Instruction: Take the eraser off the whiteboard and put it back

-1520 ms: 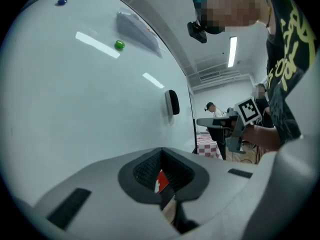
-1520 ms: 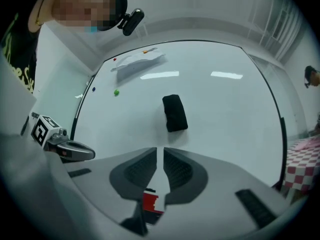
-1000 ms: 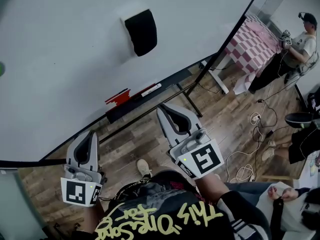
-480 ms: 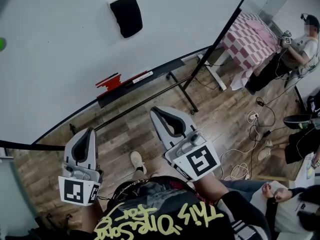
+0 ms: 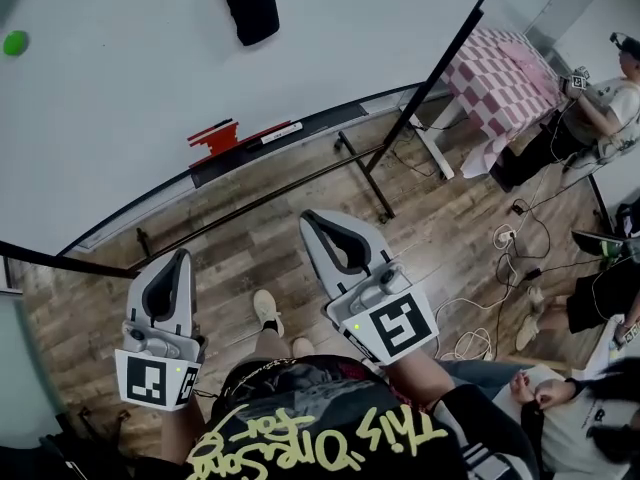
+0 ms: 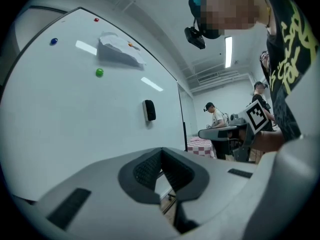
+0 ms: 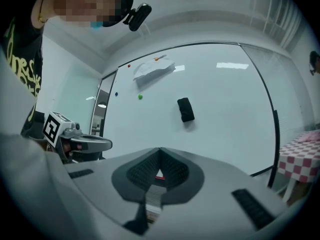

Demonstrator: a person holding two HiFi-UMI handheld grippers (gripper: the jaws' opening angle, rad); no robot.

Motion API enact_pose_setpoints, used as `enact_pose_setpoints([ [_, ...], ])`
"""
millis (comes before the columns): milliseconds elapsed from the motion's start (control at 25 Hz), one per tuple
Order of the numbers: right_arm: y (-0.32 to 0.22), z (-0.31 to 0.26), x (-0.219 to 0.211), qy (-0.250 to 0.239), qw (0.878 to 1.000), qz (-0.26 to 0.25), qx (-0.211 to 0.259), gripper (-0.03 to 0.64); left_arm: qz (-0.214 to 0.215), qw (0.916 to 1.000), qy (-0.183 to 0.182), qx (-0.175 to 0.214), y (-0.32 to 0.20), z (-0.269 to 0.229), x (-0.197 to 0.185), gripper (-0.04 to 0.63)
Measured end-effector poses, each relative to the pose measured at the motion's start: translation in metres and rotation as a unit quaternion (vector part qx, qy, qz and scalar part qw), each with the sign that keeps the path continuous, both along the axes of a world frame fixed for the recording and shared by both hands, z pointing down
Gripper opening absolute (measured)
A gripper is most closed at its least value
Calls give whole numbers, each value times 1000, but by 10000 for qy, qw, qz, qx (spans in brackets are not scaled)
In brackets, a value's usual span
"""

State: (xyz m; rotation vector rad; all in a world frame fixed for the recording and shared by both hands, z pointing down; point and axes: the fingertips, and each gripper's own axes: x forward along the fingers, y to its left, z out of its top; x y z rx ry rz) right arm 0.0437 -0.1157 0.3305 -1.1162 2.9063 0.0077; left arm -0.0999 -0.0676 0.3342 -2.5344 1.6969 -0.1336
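Note:
The black eraser [image 5: 250, 3] sticks to the whiteboard [image 5: 120, 88] near the top of the head view, well ahead of both grippers. My left gripper [image 5: 183, 257] and right gripper [image 5: 313, 219] hover over the wooden floor and point at the board. Both are shut with nothing between the jaws. In the left gripper view the eraser [image 6: 149, 110] hangs on the board above and beyond the closed left gripper [image 6: 161, 152]. The right gripper view has the eraser [image 7: 186, 109] above the closed right gripper [image 7: 160, 152], far off.
The board's tray [image 5: 330, 118] carries a red item [image 5: 215, 136] and a marker [image 5: 281, 130]. A green magnet [image 5: 15, 42] and a pinned paper [image 6: 118, 49] sit on the board. The stand's legs [image 5: 365, 173], a checkered table [image 5: 500, 78], another person [image 5: 610, 93] and floor cables [image 5: 480, 340] lie to the right.
The whiteboard and eraser have slid toward the top of the head view, and more floor now shows between the board and both grippers. Both grippers stay shut and empty.

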Motion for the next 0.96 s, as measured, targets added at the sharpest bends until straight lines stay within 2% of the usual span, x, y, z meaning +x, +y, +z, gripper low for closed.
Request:
enact_pose_setpoints([
  [960,21,-1,13,-27,10000,10,9,8,27,10000,-63,-14,19,1,14,6],
])
